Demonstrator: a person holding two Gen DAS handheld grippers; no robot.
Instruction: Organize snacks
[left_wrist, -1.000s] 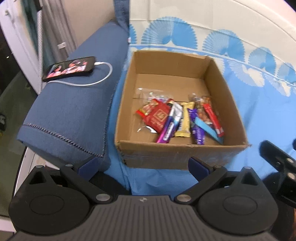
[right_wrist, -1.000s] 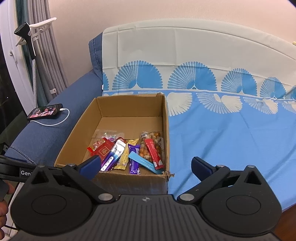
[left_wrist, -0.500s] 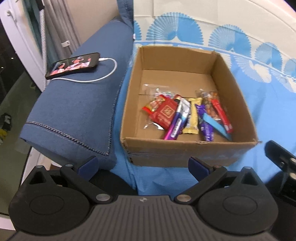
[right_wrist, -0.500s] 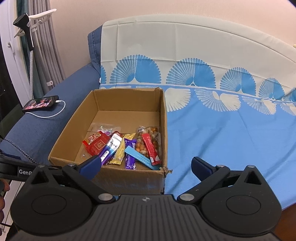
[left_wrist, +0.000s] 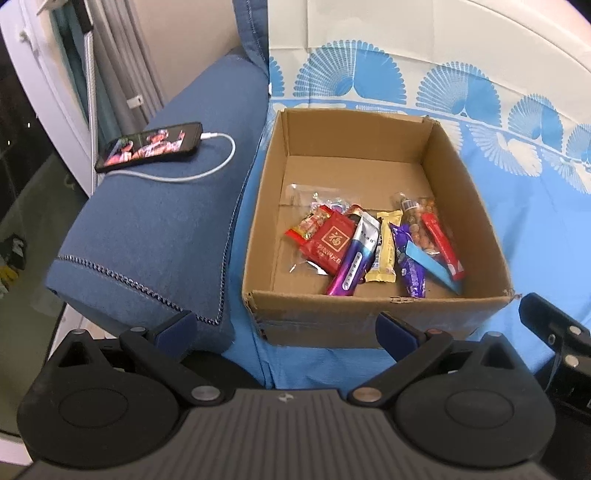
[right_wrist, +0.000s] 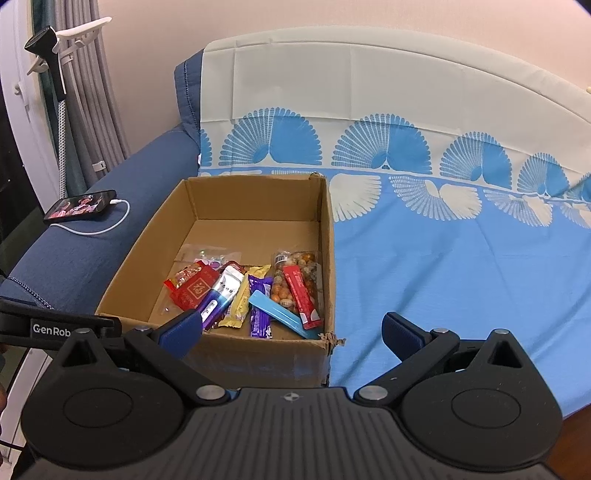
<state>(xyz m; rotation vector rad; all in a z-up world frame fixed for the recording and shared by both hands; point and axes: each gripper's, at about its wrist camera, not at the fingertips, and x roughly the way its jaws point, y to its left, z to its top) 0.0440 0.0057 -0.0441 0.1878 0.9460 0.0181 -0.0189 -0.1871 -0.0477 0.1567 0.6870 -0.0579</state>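
Both the left gripper (left_wrist: 282, 325) and right gripper (right_wrist: 291, 330) hover spread wide and empty before the cardboard box (left_wrist: 376, 317). Overlapping snack packets (left_wrist: 369, 243), probably slippery, lie inside; a grab might lift two.

Cardboard box (left_wrist: 373, 314) sits just ahead of the left gripper's fingers (left_wrist: 397, 330) on the patterned sheet (right_wrist: 461, 266); near wall spans the gap between them. Snacks (left_wrist: 373, 243) lie inside on the floor, bunched toward the near wall, far half bare. Sofa armrest (left_wrist: 155, 229) left of the box, ahead of the left finger. Phone (left_wrist: 149, 147) on the armrest, far end, cable (left_wrist: 207, 166) plugged in. In the right-wrist view the box is ahead-left, sheet ahead of the right finger.
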